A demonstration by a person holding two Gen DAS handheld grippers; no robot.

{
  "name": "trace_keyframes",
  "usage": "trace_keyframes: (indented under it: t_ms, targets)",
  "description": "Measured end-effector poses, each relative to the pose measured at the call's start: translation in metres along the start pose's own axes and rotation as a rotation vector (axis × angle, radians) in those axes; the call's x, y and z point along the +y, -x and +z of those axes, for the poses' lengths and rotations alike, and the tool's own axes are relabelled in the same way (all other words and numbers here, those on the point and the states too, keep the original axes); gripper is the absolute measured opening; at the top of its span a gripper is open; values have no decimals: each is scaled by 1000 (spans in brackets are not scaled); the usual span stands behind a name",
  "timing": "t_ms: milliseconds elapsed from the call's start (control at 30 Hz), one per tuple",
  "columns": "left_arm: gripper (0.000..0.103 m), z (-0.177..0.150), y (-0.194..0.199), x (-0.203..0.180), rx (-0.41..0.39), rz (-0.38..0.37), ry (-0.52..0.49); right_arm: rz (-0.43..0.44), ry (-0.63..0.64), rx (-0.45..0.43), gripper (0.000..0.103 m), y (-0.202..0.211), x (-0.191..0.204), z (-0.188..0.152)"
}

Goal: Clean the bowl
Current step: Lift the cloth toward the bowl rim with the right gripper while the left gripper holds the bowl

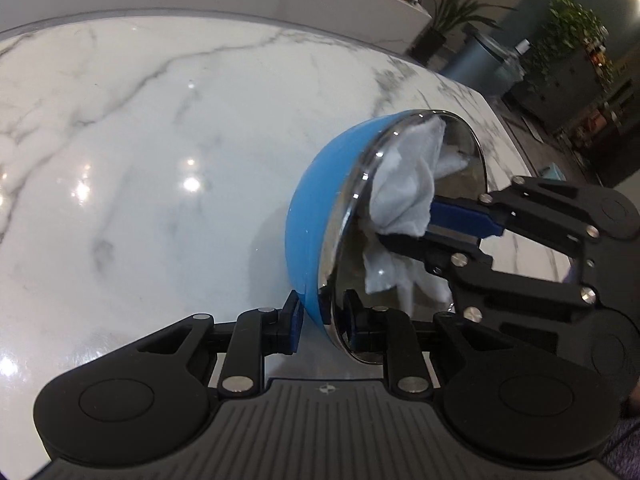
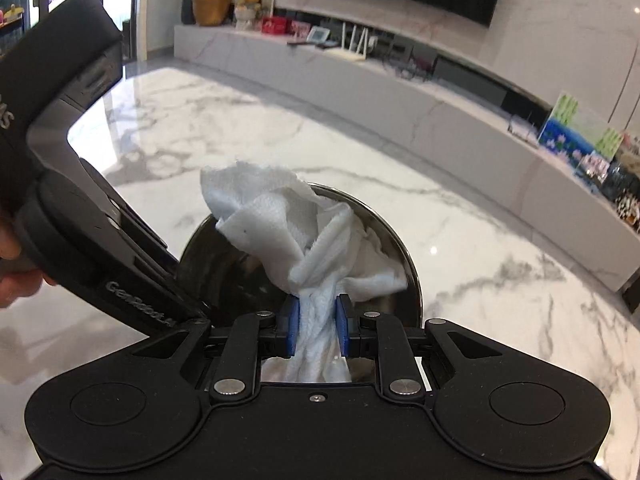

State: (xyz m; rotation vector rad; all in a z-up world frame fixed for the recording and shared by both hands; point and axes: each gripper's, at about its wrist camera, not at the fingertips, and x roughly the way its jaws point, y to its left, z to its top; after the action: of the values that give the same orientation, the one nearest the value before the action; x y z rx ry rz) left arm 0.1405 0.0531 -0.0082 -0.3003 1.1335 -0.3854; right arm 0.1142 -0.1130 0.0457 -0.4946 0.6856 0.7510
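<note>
A bowl (image 1: 320,204), blue outside and shiny steel inside, is held tilted on its side above the marble table. My left gripper (image 1: 322,314) is shut on the bowl's rim, one finger outside and one inside. My right gripper (image 1: 404,226) is shut on a crumpled white paper towel (image 1: 404,184) and presses it into the bowl's mouth. In the right wrist view the right gripper (image 2: 317,326) clamps the paper towel (image 2: 288,232) between blue pads, with the steel bowl interior (image 2: 216,252) behind it. The left gripper's body (image 2: 92,240) enters from the left.
A white marble table (image 1: 140,140) lies under both grippers. A long low marble cabinet (image 2: 400,92) with frames, a gold vase (image 2: 211,4) and small items runs behind it. Potted plants (image 1: 576,28) and a bin (image 1: 476,60) stand beyond the table's far right corner.
</note>
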Motion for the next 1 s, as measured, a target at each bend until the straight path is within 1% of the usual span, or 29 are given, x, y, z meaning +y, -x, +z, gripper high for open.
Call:
trace_keyframes:
  t_ms: [133,233,267,300,400,467,567,667,800,933,1000]
  targets:
    - [22,2,1,-1,-9,-18,14,-5,0,11,17,-2,-3,1]
    - [32,5,9,-1,-80,3,11,-12,-10,18,17,-5,-6,0]
    - [38,6,11,-1,-104,5,14,-15,-16,21,17,-6,-7,0]
    - [39,7,14,-1,-127,5,17,-18,-22,24,17,-8,-9,0]
    - [39,13,21,1,-205,-4,33,-17,-47,29,17,-11,-12,1]
    - [39,16,21,0,-230,-5,33,-16,-60,32,17,-12,-15,0]
    - [39,17,15,0,-230,0,38,-18,-66,38,17,-13,-16,0]
    - [37,15,10,1,-211,-10,52,-23,-62,35,17,-12,-16,1]
    - [31,14,7,1,-188,-17,56,-33,-56,15,18,-6,-15,2]
    - [31,13,7,-3,-171,-8,31,-5,-75,-9,18,-1,-19,3]
    - [30,13,8,-4,-159,-8,23,14,-71,-1,18,-2,-20,4]
